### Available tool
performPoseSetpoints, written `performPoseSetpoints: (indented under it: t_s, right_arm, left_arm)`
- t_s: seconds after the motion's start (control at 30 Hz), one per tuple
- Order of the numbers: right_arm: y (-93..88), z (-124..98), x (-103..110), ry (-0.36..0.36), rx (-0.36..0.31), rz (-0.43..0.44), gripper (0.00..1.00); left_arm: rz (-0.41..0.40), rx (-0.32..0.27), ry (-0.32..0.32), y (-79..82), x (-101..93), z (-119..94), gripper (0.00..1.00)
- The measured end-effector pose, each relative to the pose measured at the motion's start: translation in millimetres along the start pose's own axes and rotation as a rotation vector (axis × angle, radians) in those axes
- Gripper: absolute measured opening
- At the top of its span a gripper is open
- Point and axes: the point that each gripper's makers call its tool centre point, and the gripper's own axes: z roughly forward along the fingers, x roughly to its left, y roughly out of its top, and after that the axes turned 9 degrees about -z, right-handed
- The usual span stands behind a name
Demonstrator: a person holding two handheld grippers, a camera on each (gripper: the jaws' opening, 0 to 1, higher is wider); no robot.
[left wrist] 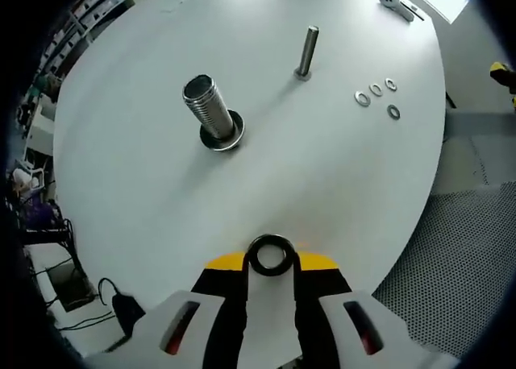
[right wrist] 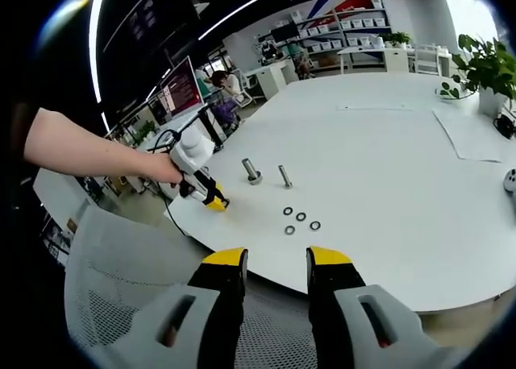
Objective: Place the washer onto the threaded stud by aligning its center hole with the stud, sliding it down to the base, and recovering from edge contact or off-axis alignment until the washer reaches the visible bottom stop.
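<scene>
Each gripper has white moulded bodies ending in black jaws with yellow tips. On the left gripper [left wrist: 272, 260] both white shells carry a red slot-shaped inset; the right gripper [right wrist: 276, 260] has plain dark slots instead. The person's forearm [right wrist: 97, 153] is bare, with no sleeve in sight.

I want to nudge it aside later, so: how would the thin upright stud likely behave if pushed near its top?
The thin stud stands tall on a small base on the table, so a high push would probably tip it unless it is fixed. Its round metal shaft would likely roll once down, perhaps toward the four loose washers.
</scene>
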Motion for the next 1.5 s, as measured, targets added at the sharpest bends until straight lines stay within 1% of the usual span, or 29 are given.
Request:
performPoseSetpoints:
  t_s: [0.07,0.13,0.17,0.2,0.23,0.27,0.3,0.33,0.4,0.43,0.53,0.6,0.67,0.73,0.8,0.87,1.0,1.07,1.13,1.17,1.2,1.23,1.3,1.37,1.5]
  right_arm:
    - [0.2,-0.3,0.8,0.002,0.000,-0.001,0.32]
    - [0.4,-0.7,1.4,0.004,-0.003,-0.002,0.32]
    - [0.6,-0.8,1.5,0.004,-0.004,-0.001,0.32]
    - [1.0,-0.9,1.5,0.005,-0.007,0.000,0.32]
    - [1.1,-0.9,1.6,0.006,-0.007,-0.001,0.32]
    - [1.4,-0.8,2.2,0.009,-0.009,-0.002,0.32]
    - [1.8,-0.9,2.9,0.013,-0.010,-0.002,0.32]
    - [2.2,-0.9,3.5,0.015,-0.012,-0.001,0.32]
    - [2.3,-0.9,4.1,0.018,-0.014,-0.003,0.32]
    - [2.3,-1.0,4.3,0.019,-0.015,-0.002,0.32]
    - [2.5,-0.8,3.9,0.020,-0.020,0.000,0.32]
    - [2.3,-0.9,3.3,0.018,-0.020,0.001,0.32]
    - [2.3,-0.7,2.6,0.016,-0.020,0.003,0.32]
    - [2.5,-0.6,2.8,0.017,-0.022,0.003,0.32]
    - [2.5,-0.5,3.3,0.018,-0.020,-0.002,0.32]
    - [2.8,-0.9,3.2,0.017,-0.019,-0.001,0.32]
    - [2.8,-1.0,1.8,0.012,-0.020,0.000,0.32]
    - [2.5,-1.0,1.6,0.011,-0.018,-0.001,0.32]
    - [2.6,-0.5,1.6,0.011,-0.017,-0.003,0.32]
    - [2.7,-0.2,1.5,0.010,-0.017,-0.003,0.32]
    - [2.7,-0.1,1.6,0.010,-0.016,-0.004,0.32]
    - [2.9,0.0,1.6,0.009,-0.017,-0.005,0.32]
    - [3.2,-0.9,1.2,0.007,-0.019,-0.004,0.32]
    - [3.0,-1.3,0.9,0.005,-0.019,-0.002,0.32]
    - [3.1,-1.4,0.0,0.001,-0.019,0.000,0.32]
  left_arm:
    - [-0.020,-0.027,-0.003,7.6,-2.6,-8.6,0.19]
    - [-0.019,-0.050,0.003,15.3,0.2,-14.1,0.19]
    - [-0.014,-0.059,0.005,20.6,-1.4,-23.2,0.19]
    - [-0.005,-0.068,0.009,24.9,-0.9,-27.5,0.19]
    - [0.007,-0.078,0.016,35.4,1.1,-32.5,0.19]
    - [0.012,-0.086,0.020,40.4,2.1,-36.0,0.19]
    - [0.014,-0.095,0.022,48.0,7.4,-34.3,0.19]
    - [0.016,-0.102,0.025,51.9,8.6,-36.4,0.19]
    - [0.024,-0.113,0.028,55.8,6.0,-48.2,0.19]
    - [0.036,-0.119,0.031,63.5,9.2,-50.6,0.19]
    - [0.059,-0.129,0.039,76.5,15.8,-56.9,0.19]
    - [0.063,-0.136,0.041,77.7,13.7,-60.8,0.19]
    - [0.073,-0.148,0.049,86.4,15.1,-65.5,0.19]
    - [0.088,-0.159,0.063,89.4,11.8,-71.3,0.19]
    - [0.090,-0.161,0.064,93.2,15.9,-67.3,0.19]
    - [0.091,-0.158,0.064,92.3,9.8,-68.5,0.19]
    - [0.104,-0.144,0.070,99.0,13.9,-62.1,0.19]
    - [0.103,-0.138,0.069,100.8,11.0,-60.3,0.19]
    - [0.101,-0.133,0.071,102.6,12.1,-57.7,0.19]
    - [0.106,-0.124,0.071,107.7,16.7,-54.2,0.19]
    - [0.108,-0.122,0.072,108.7,17.6,-53.3,0.19]
    - [0.112,-0.120,0.070,106.8,17.6,-51.9,0.19]
    - [0.111,-0.117,0.062,107.8,16.8,-49.9,0.19]
    - [0.127,-0.117,0.066,109.2,16.4,-48.7,0.19]
    - [0.129,-0.105,0.065,110.1,14.6,-43.9,0.19]
